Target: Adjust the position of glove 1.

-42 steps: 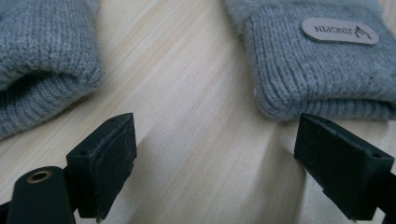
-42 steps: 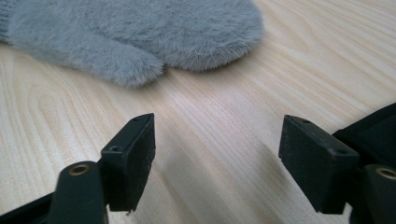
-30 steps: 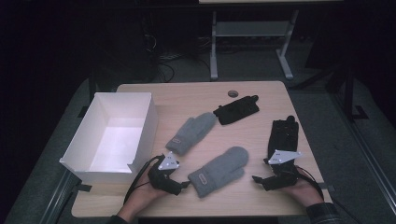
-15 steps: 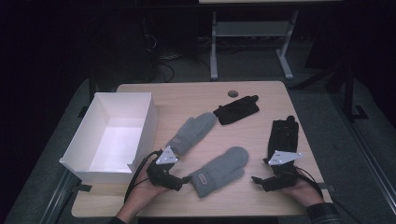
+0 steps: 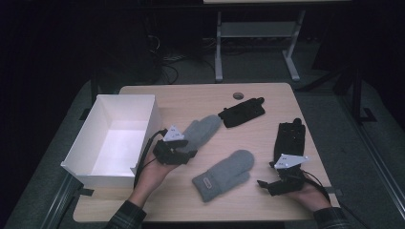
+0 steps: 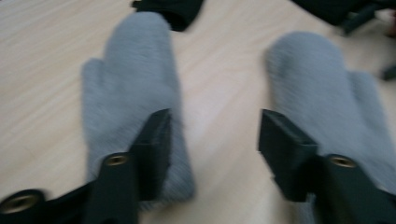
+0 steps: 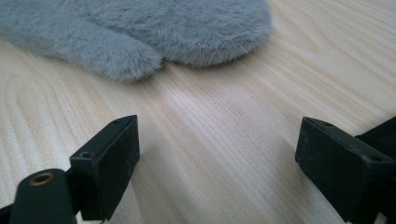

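Note:
Two grey mittens lie on the wooden table (image 5: 267,95): one in the middle (image 5: 203,131) (image 6: 133,88), one nearer the front (image 5: 224,174) (image 6: 322,93) (image 7: 140,28). My left gripper (image 5: 185,153) (image 6: 215,149) hovers over the cuff end of the middle mitten. Its jaws have just been closing and stand half apart. One jaw is above the cuff; mostly bare wood shows between them. My right gripper (image 5: 264,185) (image 7: 217,163) rests low near the front right, jaws wide open over bare wood, just short of the front mitten.
A white open box (image 5: 143,102) stands at the table's left, close beside my left hand. Two black gloves lie farther off, one at the back centre (image 5: 241,112) and one at the right (image 5: 289,138). A small dark disc (image 5: 238,96) sits near the far edge.
My left gripper has lifted and moved away from the front edge onto the middle mitten's cuff end. The right gripper has stayed where it was.

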Tool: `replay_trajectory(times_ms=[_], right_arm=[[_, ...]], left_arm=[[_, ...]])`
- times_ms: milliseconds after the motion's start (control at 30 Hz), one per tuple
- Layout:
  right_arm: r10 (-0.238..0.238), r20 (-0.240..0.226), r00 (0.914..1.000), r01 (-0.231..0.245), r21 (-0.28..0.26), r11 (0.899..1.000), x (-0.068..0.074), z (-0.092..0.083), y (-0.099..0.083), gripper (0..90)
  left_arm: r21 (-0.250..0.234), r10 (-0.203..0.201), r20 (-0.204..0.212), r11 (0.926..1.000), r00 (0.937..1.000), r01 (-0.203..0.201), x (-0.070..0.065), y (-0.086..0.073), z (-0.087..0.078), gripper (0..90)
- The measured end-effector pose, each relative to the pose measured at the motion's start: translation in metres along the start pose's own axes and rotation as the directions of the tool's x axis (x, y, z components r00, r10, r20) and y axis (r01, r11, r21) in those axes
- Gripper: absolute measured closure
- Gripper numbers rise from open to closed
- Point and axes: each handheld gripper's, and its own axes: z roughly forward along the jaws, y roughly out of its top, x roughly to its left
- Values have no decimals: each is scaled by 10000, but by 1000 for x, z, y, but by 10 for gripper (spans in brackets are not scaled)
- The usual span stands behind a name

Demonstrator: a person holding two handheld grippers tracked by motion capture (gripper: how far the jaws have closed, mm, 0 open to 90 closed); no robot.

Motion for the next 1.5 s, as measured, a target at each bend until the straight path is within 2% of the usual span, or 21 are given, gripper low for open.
replay_trajectory(times_ms=[100, 133, 167, 233, 367, 400, 567, 600, 667, 700, 733, 900, 933, 967, 1133, 1167, 1200, 1267, 1367, 1467, 1500], right_arm=[[1, 12, 10000, -1, -3, 10000, 0, 0, 0, 136], [19, 8, 10000, -19, -5, 10000, 0, 0, 0, 136], [7, 8, 10000, -7, -1, 10000, 0, 0, 0, 136], [9, 6, 10000, -9, 1, 10000, 0, 0, 0, 136], [27, 7, 10000, -27, -6, 10000, 0, 0, 0, 136], [58, 1, 10000, -58, -13, 10000, 0, 0, 0, 137], [118, 0, 9999, -118, 2, 9999, 1, 0, 0, 136], [119, -5, 9999, -119, 3, 9999, 1, 0, 0, 137], [121, -3, 9999, -121, 4, 9999, 1, 0, 0, 137], [118, -4, 9999, -118, 2, 9999, 1, 0, 0, 136], [118, -4, 9999, -118, 2, 9999, 1, 0, 0, 136], [91, 3, 10000, -91, 15, 10000, 0, 1, 1, 136], [70, 10, 10000, -70, 6, 10000, 0, 1, 1, 137], [70, 10, 10000, -70, 1, 10000, 0, 1, 1, 137], [67, 16, 10000, -67, -1, 10000, 0, 1, 1, 137], [69, 16, 10000, -69, 1, 10000, 0, 1, 1, 137], [63, 15, 10000, -63, 1, 10000, 0, 1, 1, 137], [56, 15, 10000, -56, -7, 10000, 0, 1, 1, 137], [65, 16, 10000, -65, 0, 10000, 0, 1, 1, 137], [65, 15, 10000, -65, 0, 10000, 0, 1, 1, 137], [65, 15, 10000, -65, 0, 10000, 0, 1, 1, 137]], left_arm=[[263, -83, -362, 9996, 9993, 93, 11, 9, 15, 702], [263, -83, -362, 9996, 9993, 93, 11, 9, 15, 762], [521, -208, -284, 9984, 9994, 222, 18, 13, 24, 824], [606, -280, -319, 9977, 9991, 299, 21, 16, 28, 892], [539, -498, -379, 9972, 9980, 518, 31, 27, 43, 893], [746, -334, -658, 9965, 9973, 383, 36, 32, 52, 893], [979, -356, -885, 9942, 9954, 442, 48, 36, 69, 892], [1263, -515, -756, 9901, 9958, 608, 51, 33, 77, 893], [1361, -559, -661, 9886, 9962, 645, 52, 31, 81, 893], [1621, -505, -538, 9850, 9973, 586, 51, 27, 85, 894], [1621, -505, -538, 9850, 9973, 586, 51, 27, 85, 895], [1606, -553, 5, 9855, 9985, 545, 43, 22, 86, 896], [1685, -429, 116, 9849, 9990, 404, 42, 21, 85, 896], [1621, -388, 355, 9862, 9986, 326, 36, 21, 85, 896], [1478, -402, 802, 9886, 9960, 280, 24, 20, 85, 895], [1504, -270, 893, 9885, 9956, 134, 21, 20, 85, 895], [1496, -195, 902, 9887, 9957, 59, 20, 21, 84, 894], [1223, -288, 841, 9923, 9960, 184, 23, 25, 78, 875], [959, -346, 383, 9949, 9987, 308, 34, 30, 68, 832], [855, -1010, 275, 9915, 9945, 984, 52, 29, 65, 744], [855, -1010, 275, 9915, 9945, 984, 52, 29, 65, 713]])
